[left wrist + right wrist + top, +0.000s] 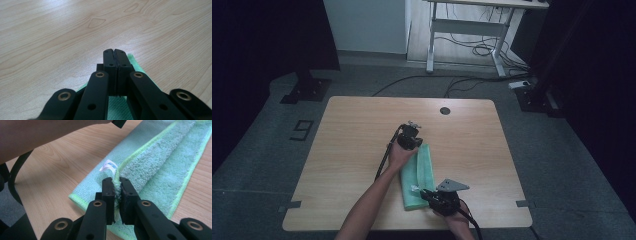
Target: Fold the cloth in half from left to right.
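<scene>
Towel [418, 177], green and folded into a long strip, lies on the worktop [352, 150] near its front edge. Right hand-held gripper [116, 185] pinches a raised fold by the white label [109, 166] at the towel's near end; left hand-held gripper [114, 53] is clamped tight at the far end, cloth just beneath. Uneven pulling could likely slip the thin fold free or skew the fold

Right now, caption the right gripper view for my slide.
Right gripper pinches a folded edge of the green towel beside its white label, on the wooden table.
</scene>
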`<state>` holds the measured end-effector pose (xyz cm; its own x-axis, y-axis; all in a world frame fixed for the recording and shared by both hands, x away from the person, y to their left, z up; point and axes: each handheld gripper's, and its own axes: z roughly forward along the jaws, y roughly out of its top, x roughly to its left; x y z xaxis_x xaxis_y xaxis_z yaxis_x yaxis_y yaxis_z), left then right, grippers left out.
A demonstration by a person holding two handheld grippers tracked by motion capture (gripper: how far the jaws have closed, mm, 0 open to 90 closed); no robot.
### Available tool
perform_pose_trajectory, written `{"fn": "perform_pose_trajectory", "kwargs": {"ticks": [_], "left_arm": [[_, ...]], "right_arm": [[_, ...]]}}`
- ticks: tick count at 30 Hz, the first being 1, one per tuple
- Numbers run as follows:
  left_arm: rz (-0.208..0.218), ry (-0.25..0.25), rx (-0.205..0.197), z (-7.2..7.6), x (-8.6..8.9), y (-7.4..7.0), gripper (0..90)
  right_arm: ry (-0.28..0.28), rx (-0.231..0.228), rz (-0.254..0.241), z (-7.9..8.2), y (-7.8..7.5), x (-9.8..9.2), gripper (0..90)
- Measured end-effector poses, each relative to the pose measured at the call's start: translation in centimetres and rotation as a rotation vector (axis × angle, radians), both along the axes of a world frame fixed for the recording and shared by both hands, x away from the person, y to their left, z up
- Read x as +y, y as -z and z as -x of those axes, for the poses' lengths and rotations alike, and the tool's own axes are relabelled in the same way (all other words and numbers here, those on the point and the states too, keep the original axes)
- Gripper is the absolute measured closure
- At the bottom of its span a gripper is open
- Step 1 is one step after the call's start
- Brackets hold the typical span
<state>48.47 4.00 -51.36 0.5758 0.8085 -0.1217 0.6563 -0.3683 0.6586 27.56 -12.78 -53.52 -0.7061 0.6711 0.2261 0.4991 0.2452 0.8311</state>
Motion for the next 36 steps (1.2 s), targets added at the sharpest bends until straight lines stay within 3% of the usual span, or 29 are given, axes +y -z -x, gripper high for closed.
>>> {"fn": "perform_pose_trajectory", "kwargs": {"ticks": [14, 19, 24, 27, 32, 36], "left_arm": [[-0.021, 0.005, 0.008, -0.2, -1.1, 0.8, 88.1], [-0.009, 0.015, 0.0, -0.1, -0.9, 0.5, 83.4], [-0.005, 0.016, -0.025, 0.2, -0.6, -0.2, 69.6], [-0.008, 0.021, -0.029, 0.4, -0.4, -0.5, 68.4], [-0.048, 0.034, -0.062, 1.1, -0.4, -1.0, 60.4], [-0.043, 0.025, -0.069, 1.5, 0.2, -1.2, 59.0]], "right_arm": [[0.018, 0.023, 0.015, -0.4, 0.5, -0.8, 79.8], [0.027, 0.025, 0.033, -0.3, 0.7, -0.9, 74.0], [0.035, 0.032, 0.044, -0.3, 0.9, -1.3, 72.0], [0.039, 0.035, 0.044, -0.1, 0.9, -1.5, 71.4], [0.052, 0.036, 0.051, 0.0, 0.9, -1.7, 66.4], [0.06, 0.047, 0.062, 0.0, 0.9, -1.8, 60.0]]}}
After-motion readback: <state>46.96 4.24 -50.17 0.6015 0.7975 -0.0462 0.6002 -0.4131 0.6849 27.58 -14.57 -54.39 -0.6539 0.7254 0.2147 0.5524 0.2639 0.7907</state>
